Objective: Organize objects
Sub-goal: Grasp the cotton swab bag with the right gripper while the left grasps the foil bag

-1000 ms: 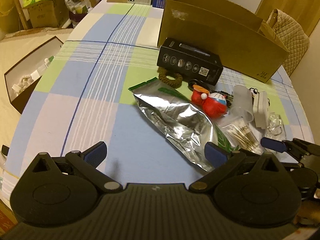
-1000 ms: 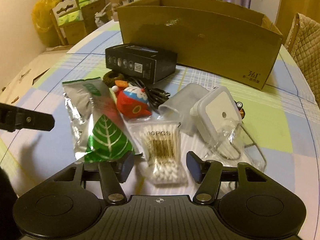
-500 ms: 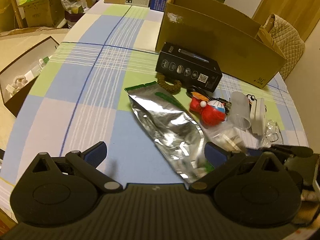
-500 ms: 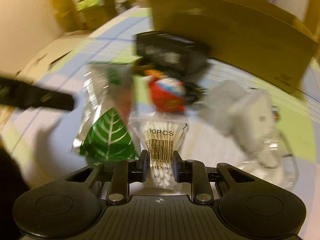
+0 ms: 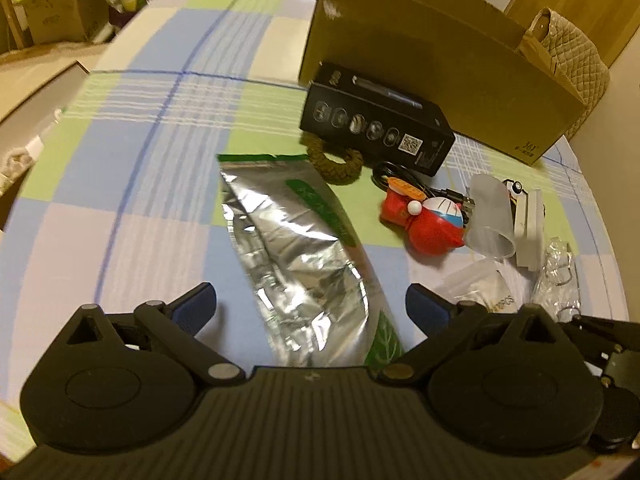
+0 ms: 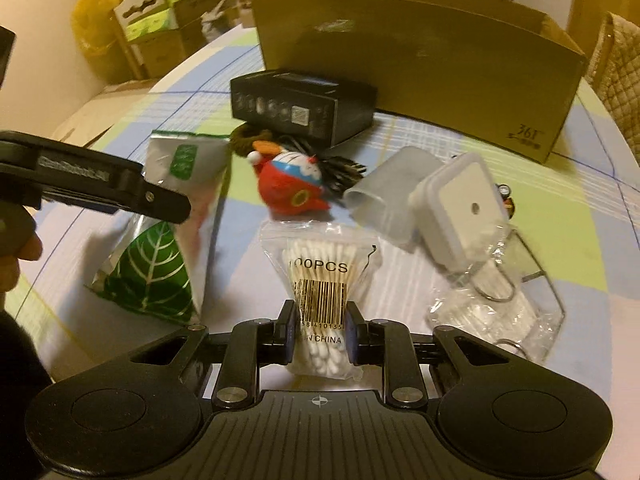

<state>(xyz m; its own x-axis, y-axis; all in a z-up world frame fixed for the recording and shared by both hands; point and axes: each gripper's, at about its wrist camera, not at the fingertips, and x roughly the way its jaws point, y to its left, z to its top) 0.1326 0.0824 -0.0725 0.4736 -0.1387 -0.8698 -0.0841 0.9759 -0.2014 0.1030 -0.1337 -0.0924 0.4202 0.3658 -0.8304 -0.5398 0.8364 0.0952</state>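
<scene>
The right gripper (image 6: 319, 334) pinches the bag of cotton swabs (image 6: 320, 280) near its lower end, on the table. The left gripper (image 5: 310, 306) hangs spread wide over the foil pouch (image 5: 296, 256). Likely next: lifting the bag toward the cardboard box (image 6: 420, 60).

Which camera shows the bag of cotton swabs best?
The right wrist view: the bag of cotton swabs sits centred there, its barcode and "100PCS" print readable, with the right gripper shut on its lower part. The left wrist view shows only a blurred corner of the bag behind the open left gripper.
</scene>
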